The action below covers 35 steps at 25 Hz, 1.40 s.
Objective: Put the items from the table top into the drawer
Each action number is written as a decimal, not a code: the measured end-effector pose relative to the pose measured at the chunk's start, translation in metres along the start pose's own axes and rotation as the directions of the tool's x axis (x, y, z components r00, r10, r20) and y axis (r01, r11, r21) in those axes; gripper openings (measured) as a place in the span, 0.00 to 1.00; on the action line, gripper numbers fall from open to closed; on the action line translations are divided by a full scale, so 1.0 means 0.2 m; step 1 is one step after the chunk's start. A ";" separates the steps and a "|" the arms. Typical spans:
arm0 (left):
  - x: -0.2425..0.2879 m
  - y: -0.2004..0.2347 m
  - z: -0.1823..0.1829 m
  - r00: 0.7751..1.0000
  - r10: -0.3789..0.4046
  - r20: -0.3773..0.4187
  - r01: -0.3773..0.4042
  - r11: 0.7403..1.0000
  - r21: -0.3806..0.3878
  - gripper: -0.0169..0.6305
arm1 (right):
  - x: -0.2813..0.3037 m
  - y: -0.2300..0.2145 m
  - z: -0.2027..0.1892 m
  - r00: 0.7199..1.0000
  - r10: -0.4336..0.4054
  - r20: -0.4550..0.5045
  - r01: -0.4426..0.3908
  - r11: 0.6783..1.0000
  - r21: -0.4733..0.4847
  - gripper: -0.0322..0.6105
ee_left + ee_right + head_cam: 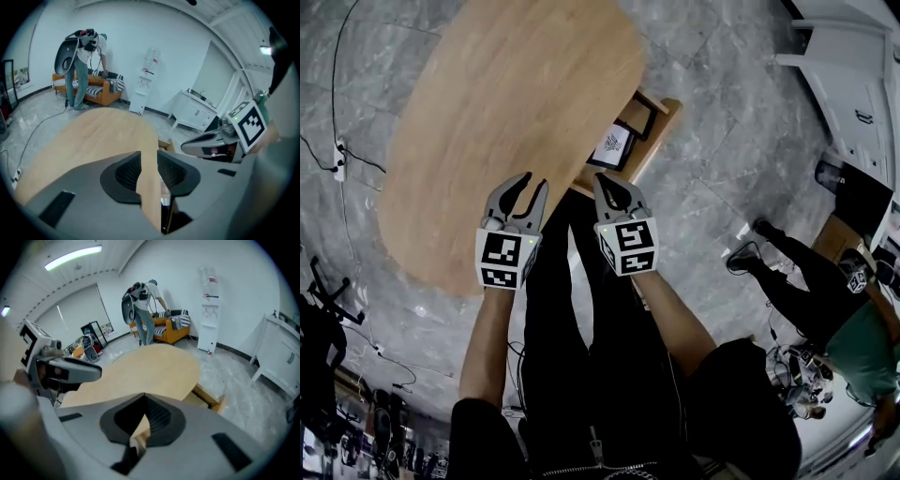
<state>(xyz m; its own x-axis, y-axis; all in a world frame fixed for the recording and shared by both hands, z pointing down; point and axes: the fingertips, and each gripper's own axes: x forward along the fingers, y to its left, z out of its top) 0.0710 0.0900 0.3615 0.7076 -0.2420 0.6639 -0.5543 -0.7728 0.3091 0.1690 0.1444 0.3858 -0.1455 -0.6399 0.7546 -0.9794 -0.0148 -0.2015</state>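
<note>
The oval wooden table top [516, 103] is bare. At its right side a wooden drawer [664, 127] stands pulled out. Inside lie a black-framed white card with a dark pattern [612, 145] and a second dark frame [637, 117]. My left gripper [534, 182] hovers over the table's near edge, jaws open with a narrow gap and nothing between them [149, 161]. My right gripper [600, 181] hangs beside it, near the drawer's front, shut and empty [143, 397]. Each gripper shows in the other's view: the right gripper [201, 143], the left gripper [70, 371].
My own dark-trousered legs are under the grippers. A person in green [853, 347] stands at the right, and another bends by an orange sofa [82, 56]. A white cabinet [853, 75] and a water dispenser [145, 79] line the wall. Cables [342, 159] lie at the left.
</note>
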 end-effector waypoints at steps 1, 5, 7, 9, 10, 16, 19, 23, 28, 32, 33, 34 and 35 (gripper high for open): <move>-0.03 0.02 0.06 0.999 0.032 0.029 -0.032 0.999 0.005 0.20 | -0.03 0.02 0.08 0.999 0.008 0.034 -0.008 1.000 -0.001 0.06; -0.13 0.10 0.30 0.982 0.124 0.142 -0.127 0.992 0.009 0.20 | -0.11 0.08 0.35 0.989 0.022 0.146 -0.023 1.000 0.007 0.06; -0.17 0.12 0.39 0.970 0.150 0.189 -0.155 0.988 0.012 0.19 | -0.15 0.11 0.46 0.980 0.029 0.198 -0.030 1.000 -0.002 0.06; -0.23 0.11 0.48 0.958 0.155 0.239 -0.166 0.986 0.026 0.15 | -0.17 0.14 0.54 0.974 0.034 0.223 -0.031 0.999 -0.016 0.06; -0.25 0.10 0.52 0.954 0.147 0.263 -0.161 0.986 0.035 0.05 | -0.17 0.15 0.56 0.975 0.031 0.221 -0.027 0.999 -0.019 0.06; -0.39 0.06 0.68 0.937 0.140 0.320 -0.165 0.985 0.054 0.05 | -0.26 0.23 0.73 0.970 0.025 0.243 -0.018 0.999 -0.033 0.06; -0.46 0.06 0.71 0.941 0.170 0.293 -0.195 0.979 0.061 0.05 | -0.31 0.26 0.79 0.975 0.009 0.221 0.001 0.999 -0.044 0.06; -0.57 0.07 0.80 0.943 0.207 0.261 -0.230 0.971 0.063 0.05 | -0.35 0.28 0.86 0.981 -0.007 0.194 0.015 0.999 -0.036 0.06; -0.67 0.07 0.83 0.944 0.217 0.248 -0.232 0.972 0.033 0.05 | -0.45 0.36 0.90 0.984 -0.001 0.180 0.005 1.000 -0.024 0.06; -0.72 0.11 0.84 0.948 0.212 0.236 -0.228 0.973 0.040 0.05 | -0.49 0.41 0.94 0.984 -0.007 0.180 0.012 1.000 -0.024 0.06; -0.73 0.12 0.83 0.949 0.215 0.231 -0.230 0.972 0.042 0.05 | -0.50 0.42 0.94 0.984 -0.012 0.179 0.016 1.000 -0.025 0.06; -0.74 0.12 0.83 0.950 0.217 0.226 -0.233 0.972 0.044 0.05 | -0.51 0.42 0.94 0.984 -0.016 0.178 0.021 0.999 -0.024 0.06; -0.75 0.13 0.82 0.950 0.219 0.221 -0.235 0.971 0.045 0.05 | -0.52 0.42 0.94 0.984 -0.021 0.176 0.025 0.999 -0.023 0.06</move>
